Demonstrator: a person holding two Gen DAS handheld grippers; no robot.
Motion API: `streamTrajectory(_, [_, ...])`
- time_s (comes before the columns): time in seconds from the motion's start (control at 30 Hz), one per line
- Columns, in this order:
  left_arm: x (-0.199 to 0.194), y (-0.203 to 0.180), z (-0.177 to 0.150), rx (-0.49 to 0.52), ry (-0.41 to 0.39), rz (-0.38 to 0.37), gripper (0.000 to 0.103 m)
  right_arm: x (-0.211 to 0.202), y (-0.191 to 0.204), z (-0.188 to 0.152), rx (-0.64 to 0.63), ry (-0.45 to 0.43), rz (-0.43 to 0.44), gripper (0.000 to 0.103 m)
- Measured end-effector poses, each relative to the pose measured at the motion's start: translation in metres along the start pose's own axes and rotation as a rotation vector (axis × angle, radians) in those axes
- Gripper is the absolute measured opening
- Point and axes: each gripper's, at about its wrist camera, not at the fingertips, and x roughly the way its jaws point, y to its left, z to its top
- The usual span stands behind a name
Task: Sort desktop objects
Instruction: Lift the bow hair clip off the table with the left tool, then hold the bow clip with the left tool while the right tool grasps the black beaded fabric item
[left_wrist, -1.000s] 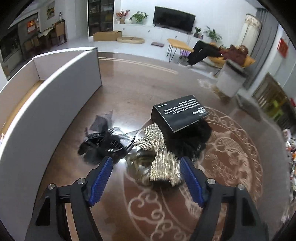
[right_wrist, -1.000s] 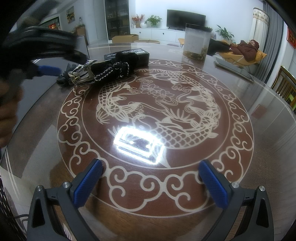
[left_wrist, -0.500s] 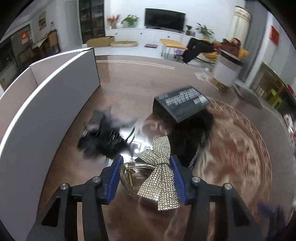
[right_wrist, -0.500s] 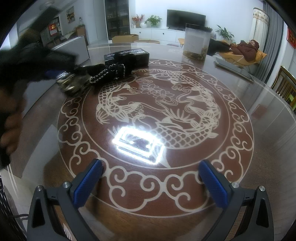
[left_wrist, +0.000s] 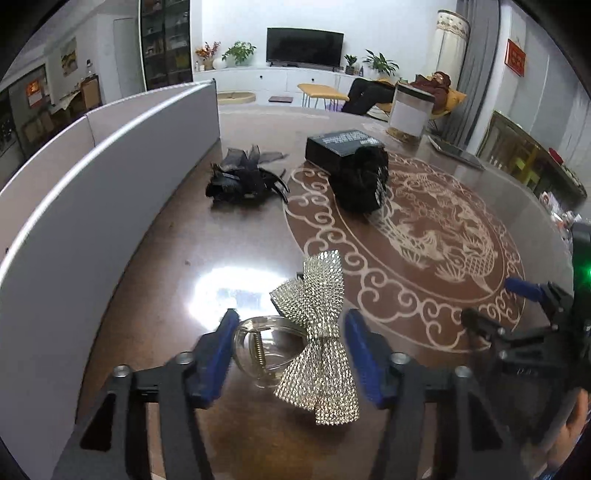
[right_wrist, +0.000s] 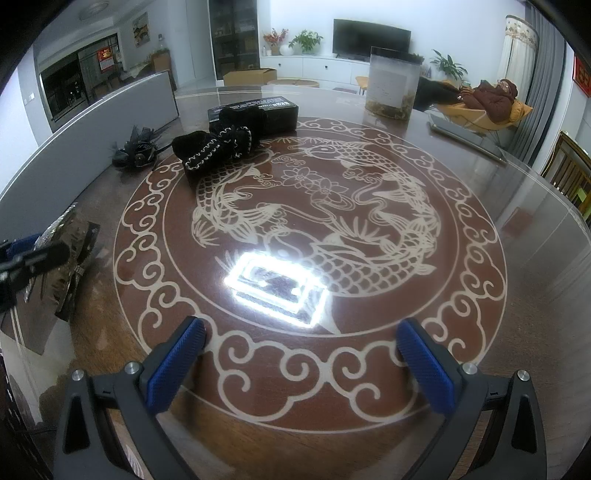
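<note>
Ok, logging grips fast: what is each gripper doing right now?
Left gripper: jaws opening, bow clip between them, pads off it.
Right gripper: open, holding nothing.

box (left_wrist: 341, 147): near end hidden behind black bow (left_wrist: 364, 181) | box print: too small to read | silver bow (right_wrist: 55, 236): left of box, cut by frame edge, partly behind left gripper (right_wrist: 22, 258) | right gripper (left_wrist: 517, 306): right of box, body cut by edge
</note>
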Motion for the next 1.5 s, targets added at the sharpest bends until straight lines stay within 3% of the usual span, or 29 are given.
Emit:
streamTrajectory(0.07, [0.002, 0.0, -0.008, 0.0, -0.001, 0.007, 0.08, 0.0, 0.0, 0.0, 0.0, 0.0, 0.0, 0.103])
streamTrajectory(0.2, [0.015, 0.003, -0.018, -0.003, 0.04, 0.009, 0.081, 0.0, 0.0, 0.0, 0.0, 0.0, 0.0, 0.103])
streamTrajectory(0.37, [0.02, -0.003, -0.02, 0.042, 0.02, 0.065, 0.09, 0.0, -0.001, 0.0, 0.0, 0.0, 0.0, 0.103])
streamTrajectory(0.57, [0.022, 0.0, -0.018, 0.031, 0.024, 0.066, 0.094, 0.0, 0.0, 0.0, 0.0, 0.0, 0.0, 0.103])
streamTrajectory(0.6, [0.022, 0.002, -0.018, 0.02, 0.022, 0.067, 0.094, 0.0, 0.0, 0.0, 0.0, 0.0, 0.0, 0.103])
streamTrajectory(0.63, [0.02, 0.004, -0.018, 0.01, 0.012, 0.06, 0.087, 0.0, 0.0, 0.0, 0.0, 0.0, 0.0, 0.103])
streamTrajectory(0.7, [0.013, 0.007, -0.016, 0.005, -0.026, 0.038, 0.066, 0.0, 0.0, 0.0, 0.0, 0.0, 0.0, 0.103])
streamTrajectory(0.77, [0.016, 0.01, -0.016, 0.012, -0.022, 0.055, 0.063, 0.002, -0.001, 0.003, 0.004, 0.0, 0.004, 0.103])
streamTrajectory(0.83, [0.017, 0.01, -0.016, 0.004, -0.022, 0.05, 0.063, 0.008, 0.0, 0.022, 0.024, 0.023, 0.047, 0.103])
streamTrajectory(0.97, [0.018, 0.001, -0.017, 0.045, -0.026, 0.085, 0.063, 0.007, 0.017, 0.081, 0.036, -0.072, 0.196, 0.103])
streamTrajectory(1.07, [0.017, 0.005, -0.017, 0.024, -0.023, 0.08, 0.063, 0.042, 0.038, 0.126, 0.077, -0.011, 0.27, 0.103])
streamTrajectory(1.13, [0.017, 0.01, -0.017, 0.004, -0.025, 0.079, 0.063, 0.07, 0.047, 0.146, 0.114, 0.037, 0.26, 0.103])
streamTrajectory(1.17, [0.016, 0.011, -0.017, 0.002, -0.024, 0.082, 0.063, 0.079, 0.051, 0.151, 0.118, 0.044, 0.246, 0.1])
streamTrajectory(1.23, [0.016, 0.011, -0.017, 0.004, -0.023, 0.085, 0.063, 0.09, 0.058, 0.158, 0.073, 0.059, 0.207, 0.062])
streamTrajectory(1.3, [0.016, 0.011, -0.017, 0.005, -0.023, 0.085, 0.063, 0.085, 0.059, 0.158, 0.032, 0.035, 0.17, 0.052])
streamTrajectory(1.4, [0.016, 0.01, -0.016, 0.008, -0.023, 0.086, 0.063, 0.062, 0.045, 0.142, -0.002, 0.008, 0.183, 0.034])
streamTrajectory(1.5, [0.016, 0.01, -0.018, 0.008, -0.023, 0.081, 0.063, 0.03, 0.029, 0.101, -0.087, 0.017, 0.186, 0.034])
